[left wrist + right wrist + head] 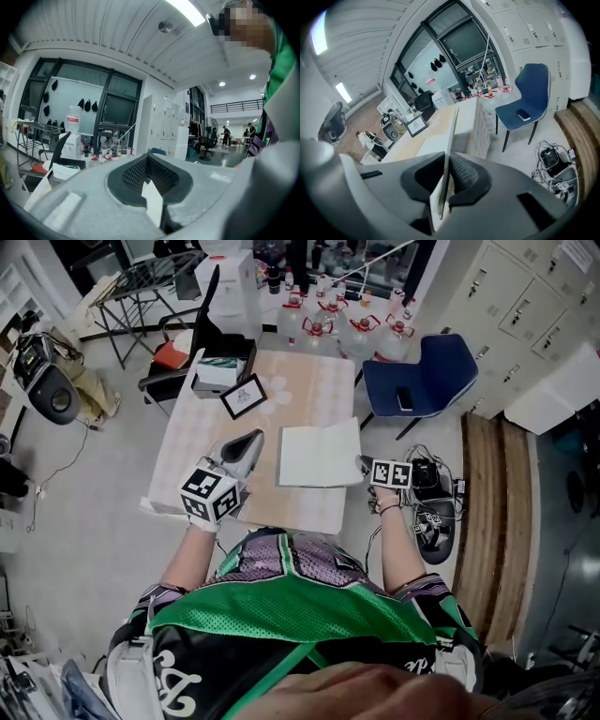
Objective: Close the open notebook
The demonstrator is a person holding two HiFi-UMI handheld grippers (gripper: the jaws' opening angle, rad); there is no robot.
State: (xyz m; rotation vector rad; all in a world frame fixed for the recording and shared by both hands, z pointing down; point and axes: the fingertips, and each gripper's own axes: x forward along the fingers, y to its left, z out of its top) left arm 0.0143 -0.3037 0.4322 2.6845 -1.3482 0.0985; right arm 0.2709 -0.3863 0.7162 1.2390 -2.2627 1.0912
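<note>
One notebook, two hand-held grippers, one framed card, one table, one blue chair.

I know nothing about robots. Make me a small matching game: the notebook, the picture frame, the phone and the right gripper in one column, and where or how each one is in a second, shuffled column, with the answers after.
Things:
1. notebook
2. picture frame
3. phone
4. right gripper

Place or state:
A. lying on the seat of the blue chair
B. shut on the notebook's right edge
C. open on the table, white pages up
D. standing on the table, farther from the person than the notebook

Pairs: 1-C, 2-D, 3-A, 4-B
</note>
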